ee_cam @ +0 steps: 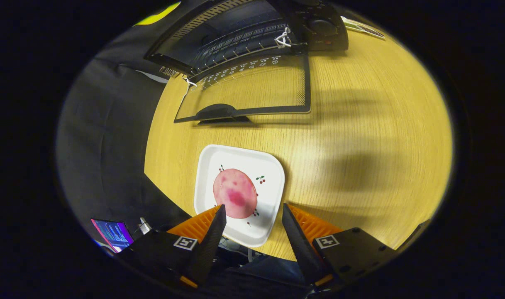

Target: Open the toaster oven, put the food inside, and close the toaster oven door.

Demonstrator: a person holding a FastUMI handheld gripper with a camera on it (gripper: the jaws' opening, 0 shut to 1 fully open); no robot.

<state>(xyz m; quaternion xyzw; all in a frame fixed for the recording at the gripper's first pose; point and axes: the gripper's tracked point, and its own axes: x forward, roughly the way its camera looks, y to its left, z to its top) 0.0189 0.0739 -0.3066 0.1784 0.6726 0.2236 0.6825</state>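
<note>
The gripper (253,216) is held wide apart, nothing gripped, above one white plate (240,193). One pink round of food (235,198), possibly ham, is seen on it, between the fingertips. Beyond, one oven (252,37) is set on the wooden table (360,137), its door (252,89) lowered flat. One screen (113,234) is lit below the table.

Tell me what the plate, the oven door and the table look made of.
Plate: glossy white, probably ceramic or melamine. Oven door: clear glass in a dark frame; the table shows through. Table: light wood-grain, perhaps laminate. The open gripper hovers over the plate.
</note>
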